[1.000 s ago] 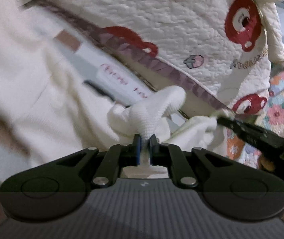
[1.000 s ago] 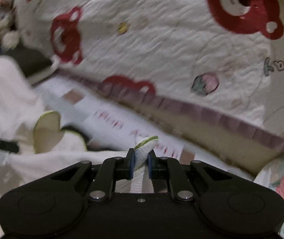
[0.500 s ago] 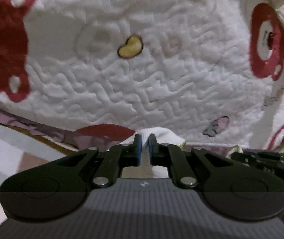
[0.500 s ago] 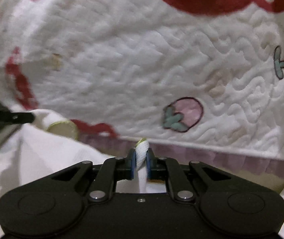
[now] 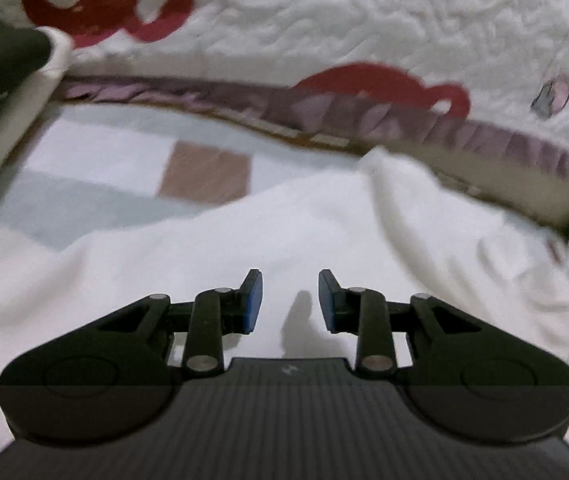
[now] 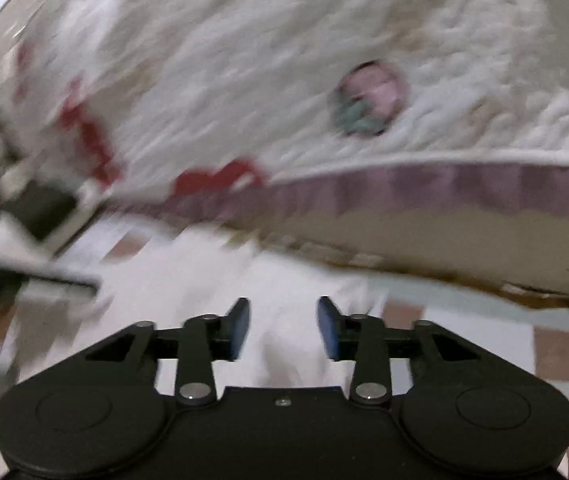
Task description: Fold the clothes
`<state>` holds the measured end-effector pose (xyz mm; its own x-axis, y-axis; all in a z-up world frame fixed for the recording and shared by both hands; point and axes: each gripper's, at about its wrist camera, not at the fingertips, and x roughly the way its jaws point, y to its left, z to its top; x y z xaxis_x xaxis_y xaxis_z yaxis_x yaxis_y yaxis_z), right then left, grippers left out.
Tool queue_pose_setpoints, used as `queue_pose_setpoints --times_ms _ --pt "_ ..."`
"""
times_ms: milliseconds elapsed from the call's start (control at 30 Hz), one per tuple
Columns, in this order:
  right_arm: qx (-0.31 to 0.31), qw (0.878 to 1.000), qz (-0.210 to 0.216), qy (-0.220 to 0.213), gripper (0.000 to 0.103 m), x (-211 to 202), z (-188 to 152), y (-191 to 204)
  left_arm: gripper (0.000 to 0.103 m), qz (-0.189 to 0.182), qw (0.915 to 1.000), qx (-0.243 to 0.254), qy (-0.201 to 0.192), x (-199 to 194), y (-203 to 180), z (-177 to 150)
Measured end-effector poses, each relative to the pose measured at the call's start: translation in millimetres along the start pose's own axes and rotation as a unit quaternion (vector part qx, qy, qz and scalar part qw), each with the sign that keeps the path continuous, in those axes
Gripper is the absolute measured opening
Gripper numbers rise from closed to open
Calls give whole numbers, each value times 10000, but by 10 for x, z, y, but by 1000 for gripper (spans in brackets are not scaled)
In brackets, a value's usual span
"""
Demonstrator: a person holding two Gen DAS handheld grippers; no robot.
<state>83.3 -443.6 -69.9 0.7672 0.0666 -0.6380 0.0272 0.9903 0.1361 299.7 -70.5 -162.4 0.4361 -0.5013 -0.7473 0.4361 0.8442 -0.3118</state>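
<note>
A white garment point(image 5: 284, 240) lies spread on the checked surface point(image 5: 132, 160) in the left wrist view, with a raised fold at its far right. My left gripper point(image 5: 290, 300) is open just above it, holding nothing. In the blurred right wrist view the same white garment point(image 6: 284, 344) lies under my right gripper point(image 6: 283, 330), which is open and empty. The other gripper's black arm point(image 6: 36, 276) shows at the left of that view.
A quilted white cover with red bear prints and a purple frilled edge point(image 5: 364, 40) rises right behind the garment, and also fills the right wrist view point(image 6: 284, 80). A dark object with a cream edge point(image 5: 0, 64) sits at the far left. Checked pale and brown squares point(image 6: 544, 348) show at right.
Both grippers have opened and let go of the white garment, which now lies flat below them. Both views have dropped lower toward the surface.
</note>
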Motion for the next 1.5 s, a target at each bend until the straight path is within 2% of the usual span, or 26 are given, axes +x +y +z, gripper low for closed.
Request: queue_pose_setpoints --times_ms 33,100,167,233,267,300,333,433,500,567,633,733,767,900,1000,1133,1167,1200,1233,1267,1400,1500 --pt "-281 9995 12 112 55 -28 -93 100 30 64 9999 62 49 -23 24 -50" --pt "-857 9952 -305 359 66 91 -214 222 31 73 9999 129 35 -96 37 -140" --pt "-1427 9859 -634 606 66 218 -332 340 32 82 9998 192 21 -168 52 -230" --pt "-1990 9716 -961 850 65 344 -450 457 33 55 9999 88 -44 -205 88 -280" --pt "-1828 9756 -965 740 49 336 -380 410 33 43 10000 37 -76 -224 106 -305" --pt "-1624 9802 -955 609 0 321 -298 352 33 69 9999 -1 -103 -237 132 -331" --pt "-1419 9842 -944 477 3 306 -217 294 33 115 9999 -16 -124 -240 150 -344" --pt "-799 9926 -907 80 3 262 27 121 33 220 9994 -76 -241 -324 227 -346" --pt "-356 9877 -1485 -328 3 67 219 -150 33 270 9990 -108 -325 -385 282 -333" --pt "-23 9722 -2287 -501 2 -60 331 -501 33 373 9987 -89 -332 -386 325 -324" --pt "51 9561 -2920 -251 2 -26 344 -829 33 457 9985 -75 -304 -365 358 -318" --pt "187 9423 -3331 284 2 188 231 -1161 33 424 9985 -129 -318 -310 360 -350" --pt "244 9403 -3369 409 3 270 175 -1234 33 450 9983 -151 -327 -293 354 -365" --pt "569 9385 -3375 459 4 461 0 -1338 34 489 9979 -172 -384 -321 343 -423" --pt "407 9266 -3683 647 4 567 -118 -1356 38 400 9977 -257 -475 -464 358 -482" --pt "843 9150 -3903 580 4 457 -213 -1525 41 261 9973 -515 -444 -695 383 -619" --pt "827 9160 -3885 563 4 434 -217 -1525 41 185 9971 -602 -439 -750 376 -668" --pt "799 9173 -3862 545 15 412 -219 -1520 42 84 9966 -705 -410 -802 371 -727" --pt "729 9169 -3887 538 22 396 -223 -1500 43 8 9960 -808 -370 -830 384 -794" --pt "879 9200 -3796 423 32 349 -224 -1507 44 -74 9955 -894 -318 -851 388 -854" --pt "1664 9273 -3351 -128 34 97 -317 -1523 47 -448 9933 -1062 14 -875 341 -1084" --pt "2508 9198 -2945 -660 38 -218 -609 -1470 48 -621 9936 -860 380 -821 207 -1258"
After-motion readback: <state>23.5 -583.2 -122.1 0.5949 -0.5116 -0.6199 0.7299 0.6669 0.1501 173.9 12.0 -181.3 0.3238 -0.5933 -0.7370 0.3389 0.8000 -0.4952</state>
